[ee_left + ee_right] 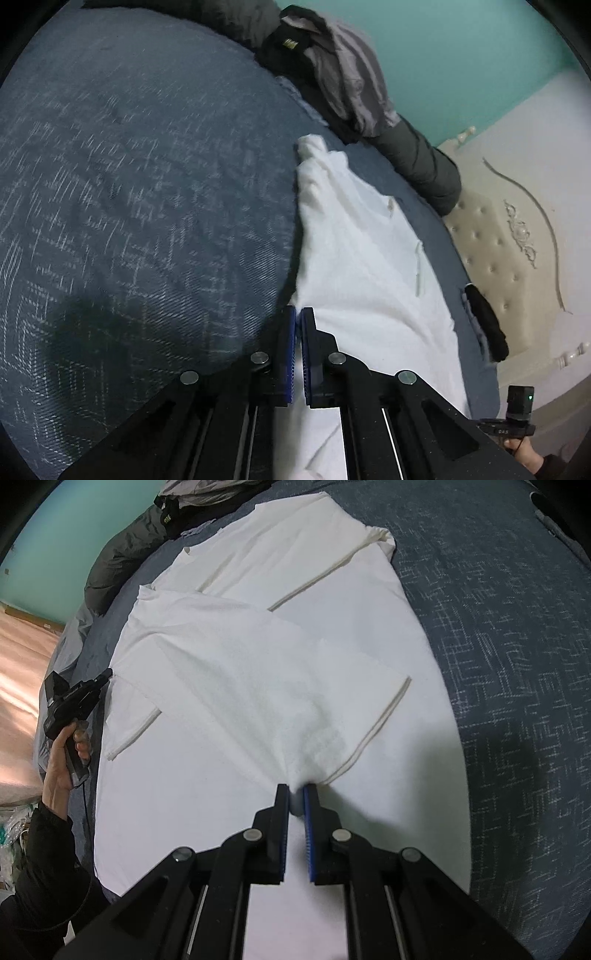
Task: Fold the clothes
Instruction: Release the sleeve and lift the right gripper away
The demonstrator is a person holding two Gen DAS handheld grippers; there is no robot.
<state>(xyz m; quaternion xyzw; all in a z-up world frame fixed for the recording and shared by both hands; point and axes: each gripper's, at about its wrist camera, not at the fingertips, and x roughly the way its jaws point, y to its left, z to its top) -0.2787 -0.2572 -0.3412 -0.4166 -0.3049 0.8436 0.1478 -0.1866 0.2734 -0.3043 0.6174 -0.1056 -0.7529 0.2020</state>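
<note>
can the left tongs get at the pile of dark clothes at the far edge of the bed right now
Probably not as things stand. The left tongs look shut on an edge of the white shirt, and the dark clothes pile lies well beyond it, though only open blue bedspread lies between.

I'm looking into a home bedroom here. My view sits over a bed with a dark blue patterned bedspread (pixel 129 184), and a cream tufted headboard (pixel 491 251) with carved scrollwork stands against a teal wall (pixel 461 55). A heap of clothes (pixel 332 62) and a dark puffer jacket (pixel 421 162) lie along the bed's edge, and a white T-shirt (pixel 258 686) is spread out on the cover.
</note>
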